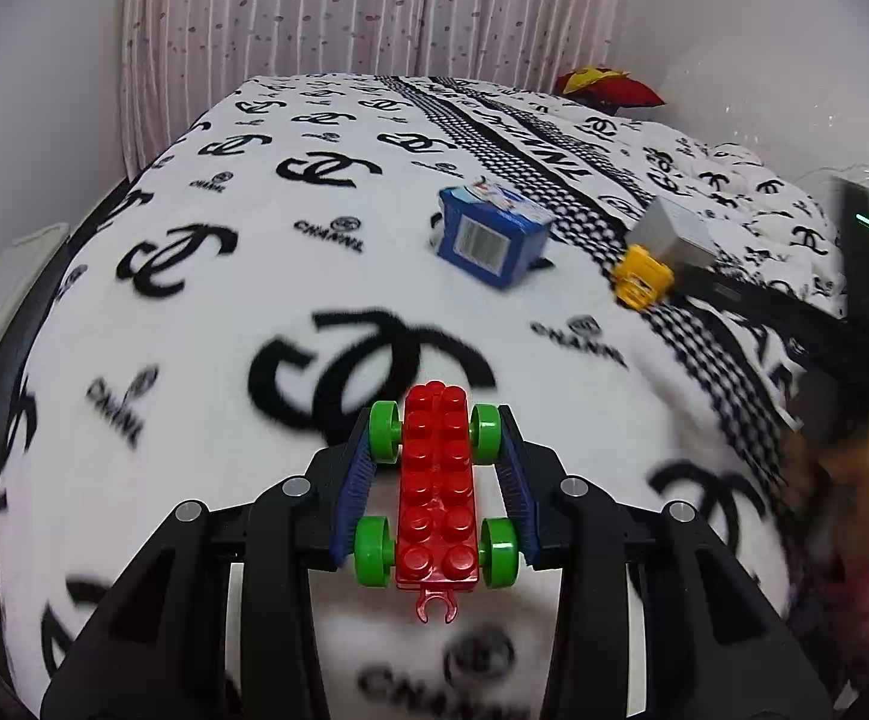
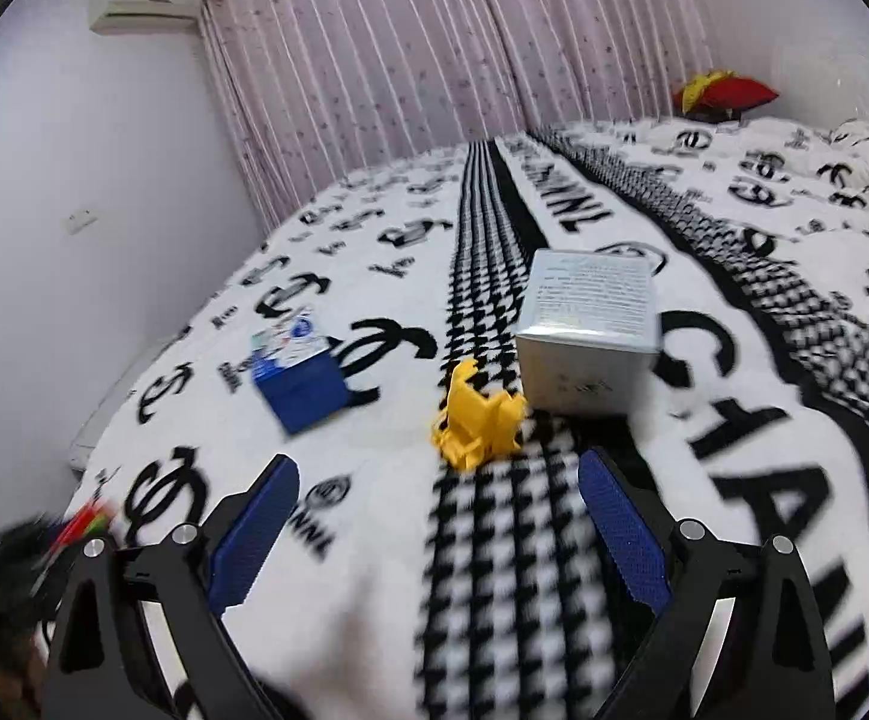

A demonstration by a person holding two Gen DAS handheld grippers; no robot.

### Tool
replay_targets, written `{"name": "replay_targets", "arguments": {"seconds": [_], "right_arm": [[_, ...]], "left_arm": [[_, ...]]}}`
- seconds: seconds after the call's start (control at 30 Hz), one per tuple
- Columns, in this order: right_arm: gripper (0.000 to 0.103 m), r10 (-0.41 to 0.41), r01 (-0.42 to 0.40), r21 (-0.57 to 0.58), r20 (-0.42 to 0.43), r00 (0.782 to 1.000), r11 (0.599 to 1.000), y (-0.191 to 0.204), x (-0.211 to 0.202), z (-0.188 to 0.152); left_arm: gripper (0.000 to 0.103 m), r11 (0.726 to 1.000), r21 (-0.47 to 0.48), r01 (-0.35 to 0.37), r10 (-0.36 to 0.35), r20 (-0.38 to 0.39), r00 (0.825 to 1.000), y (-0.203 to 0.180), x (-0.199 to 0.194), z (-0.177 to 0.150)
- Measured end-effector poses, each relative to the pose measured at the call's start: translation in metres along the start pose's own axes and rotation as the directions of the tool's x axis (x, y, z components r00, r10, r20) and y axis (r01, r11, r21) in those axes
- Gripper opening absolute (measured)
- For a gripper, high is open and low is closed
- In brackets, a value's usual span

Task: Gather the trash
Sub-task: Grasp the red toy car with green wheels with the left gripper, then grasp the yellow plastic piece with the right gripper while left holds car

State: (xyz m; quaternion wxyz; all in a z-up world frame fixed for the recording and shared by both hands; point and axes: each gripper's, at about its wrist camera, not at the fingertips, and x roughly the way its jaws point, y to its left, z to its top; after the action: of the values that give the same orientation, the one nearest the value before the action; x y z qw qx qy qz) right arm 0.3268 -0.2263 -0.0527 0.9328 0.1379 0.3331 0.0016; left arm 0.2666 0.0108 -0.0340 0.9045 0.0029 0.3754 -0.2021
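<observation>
A: What does the left gripper [image 1: 434,468] have?
B: Its jaws are clamped on the green wheels of a red brick car [image 1: 434,492], above the bed [image 1: 206,312].
A: And the right gripper [image 2: 437,516]?
B: Jaws wide apart, holding nothing. Beyond lie a yellow toy [image 2: 475,420], a silver box [image 2: 589,330] and a barcoded blue carton [image 1: 491,237]. The blanket reads "CHANEL".
</observation>
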Motion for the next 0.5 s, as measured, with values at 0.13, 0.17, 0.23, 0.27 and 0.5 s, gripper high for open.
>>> {"name": "replay_targets", "arguments": {"seconds": [0.13, 0.17, 0.23, 0.27, 0.5], "right_arm": [[0.083, -0.067, 0.066, -0.007, -0.064, 0.996, 0.998, 0.003, 0.039, 0.013], [0.076, -0.081, 0.080, -0.013, -0.078, 0.994, 0.997, 0.004, 0.047, 0.015], [0.060, -0.103, 0.102, -0.020, -0.110, 0.988, 0.995, 0.005, 0.059, 0.015], [0.047, -0.113, 0.111, -0.025, -0.129, 0.985, 0.994, 0.006, 0.065, 0.014], [0.041, -0.141, 0.136, -0.048, -0.109, 0.984, 0.990, 0.012, 0.052, 0.010]], "left_arm": [[0.038, 1.000, -0.021, -0.005, 0.005, -0.002, 1.000, 0.003, -0.012, -0.014], [0.038, 0.999, -0.032, 0.004, -0.004, -0.005, 1.000, 0.004, -0.014, -0.018], [0.038, 0.999, -0.049, 0.012, -0.012, -0.002, 1.000, 0.006, -0.017, -0.022], [0.038, 0.999, -0.051, 0.015, -0.015, -0.003, 1.000, 0.006, -0.019, -0.024], [0.038, 0.997, -0.063, 0.041, -0.042, -0.013, 0.999, 0.004, -0.026, -0.033]]}}
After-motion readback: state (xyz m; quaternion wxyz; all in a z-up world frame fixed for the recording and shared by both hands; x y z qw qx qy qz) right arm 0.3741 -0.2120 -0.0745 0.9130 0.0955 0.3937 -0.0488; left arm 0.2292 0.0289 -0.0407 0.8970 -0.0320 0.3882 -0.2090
